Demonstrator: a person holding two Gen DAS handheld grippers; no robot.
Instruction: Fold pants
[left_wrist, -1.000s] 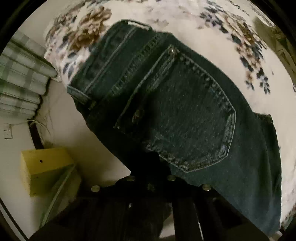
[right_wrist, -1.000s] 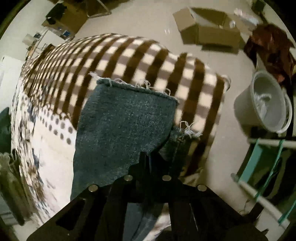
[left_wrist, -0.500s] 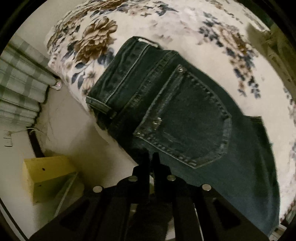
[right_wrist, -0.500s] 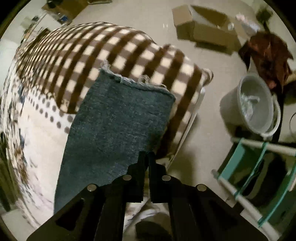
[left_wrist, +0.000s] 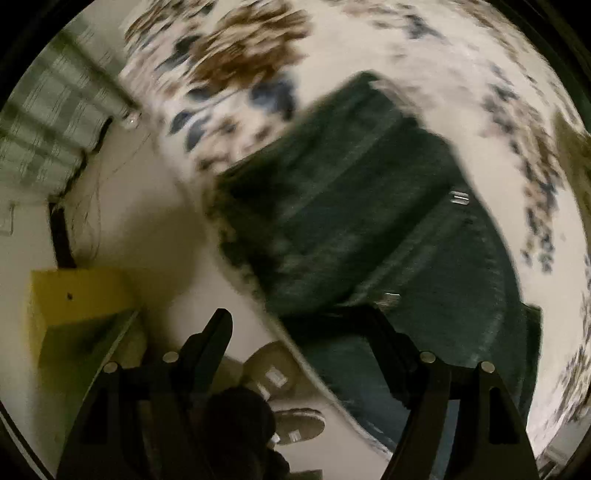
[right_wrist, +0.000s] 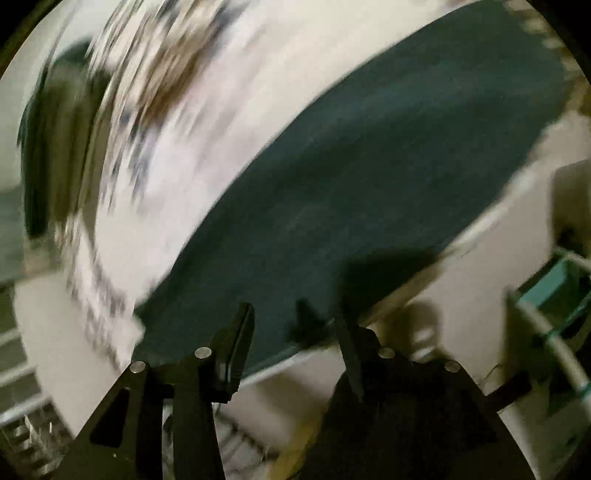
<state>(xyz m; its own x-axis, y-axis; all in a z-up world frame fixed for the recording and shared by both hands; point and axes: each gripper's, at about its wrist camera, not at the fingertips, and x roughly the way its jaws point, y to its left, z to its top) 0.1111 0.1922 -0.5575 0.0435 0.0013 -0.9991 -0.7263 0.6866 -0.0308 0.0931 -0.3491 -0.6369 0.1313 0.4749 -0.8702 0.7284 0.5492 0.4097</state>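
Note:
The dark blue jeans (left_wrist: 362, 221) lie flat on the floral bedspread (left_wrist: 369, 44), waistband end toward the bed's edge. My left gripper (left_wrist: 299, 321) is open and empty, just off the bed's edge near the waist. In the right wrist view the jeans' leg (right_wrist: 369, 166) stretches across the bed as a long dark band. My right gripper (right_wrist: 295, 314) is open and empty, held over the leg's near edge. Both views are motion-blurred.
A yellow box (left_wrist: 74, 302) stands on the floor left of the bed, with slippers (left_wrist: 288, 424) beside my left gripper. A checked curtain (left_wrist: 48, 129) hangs at the far left. A teal frame (right_wrist: 554, 295) stands at the right of the bed.
Both grippers have opened, let go of the jeans and pulled back. The right gripper has swung away from the hem end; both views now blur with movement.

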